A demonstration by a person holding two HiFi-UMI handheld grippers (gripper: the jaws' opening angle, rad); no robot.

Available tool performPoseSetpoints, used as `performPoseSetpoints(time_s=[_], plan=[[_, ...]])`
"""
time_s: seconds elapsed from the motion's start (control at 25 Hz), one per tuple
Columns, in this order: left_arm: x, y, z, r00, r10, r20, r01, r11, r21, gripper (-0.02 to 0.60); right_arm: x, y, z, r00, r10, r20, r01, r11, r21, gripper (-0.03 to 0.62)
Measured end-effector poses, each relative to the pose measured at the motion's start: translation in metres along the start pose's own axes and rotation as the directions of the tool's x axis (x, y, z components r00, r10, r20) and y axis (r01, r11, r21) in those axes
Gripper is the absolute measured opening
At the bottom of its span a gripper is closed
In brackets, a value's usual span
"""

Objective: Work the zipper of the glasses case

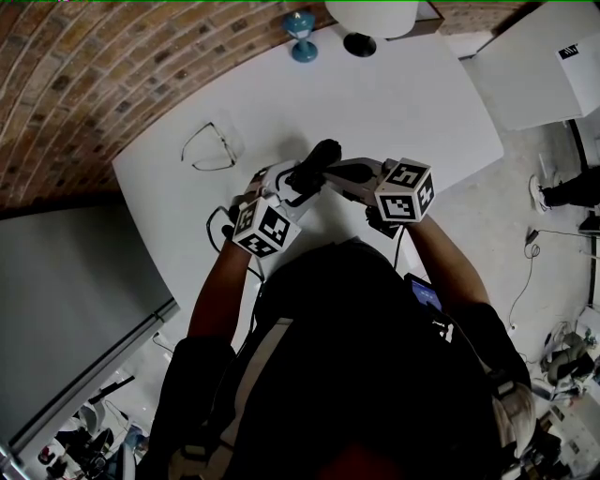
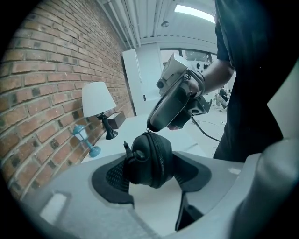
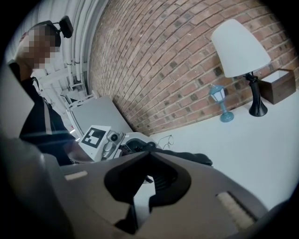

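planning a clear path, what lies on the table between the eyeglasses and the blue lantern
Nothing: the head view shows only bare white table between the eyeglasses and the blue lantern.

A red brick wall (image 1: 112, 66) runs along the far edge of a white table (image 1: 412, 112). By the wall stand a lamp (image 3: 240, 46) with a white shade on a black base, a small blue lantern (image 1: 301, 37) and a brown box (image 3: 279, 86). A tall white cabinet (image 2: 140, 81) stands beyond. A bright ceiling panel (image 2: 194, 13) glows overhead. The pale floor (image 1: 506, 234) carries what may be loose cables.
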State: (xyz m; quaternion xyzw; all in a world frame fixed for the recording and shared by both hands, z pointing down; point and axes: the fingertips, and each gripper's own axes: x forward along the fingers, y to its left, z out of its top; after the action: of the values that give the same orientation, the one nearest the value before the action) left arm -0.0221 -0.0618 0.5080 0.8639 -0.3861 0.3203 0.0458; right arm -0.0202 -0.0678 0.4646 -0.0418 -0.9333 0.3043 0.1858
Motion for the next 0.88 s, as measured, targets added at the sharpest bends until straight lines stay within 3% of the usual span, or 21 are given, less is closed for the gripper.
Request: performPoseSetpoints(time_s=[0.28,0.68,0.88], plan=[[-0.008,-0.009,-0.004,1.0,-0.023,0.017,0.023,1.0,-0.01,0.256,-0.002,-0.013,-0.017,0.997,-0.039,-0.064,0.039,0.999,0.005,0.005],[-0.005,-0.028,-0.038,0.998,-0.066,0.008,0.066,0.986,-0.151,0.258,0.017,-0.016,-0.052,0.988,-0.042,-0.151,0.051,0.997,0.055,0.005],[-0.012,-0.031,-0.056,0.998,-0.065,-0.014,0.062,0.98,-0.19,0.258,0.032,-0.012,-0.061,0.984,0.0,-0.177,0.014,0.997,0.077,0.005]])
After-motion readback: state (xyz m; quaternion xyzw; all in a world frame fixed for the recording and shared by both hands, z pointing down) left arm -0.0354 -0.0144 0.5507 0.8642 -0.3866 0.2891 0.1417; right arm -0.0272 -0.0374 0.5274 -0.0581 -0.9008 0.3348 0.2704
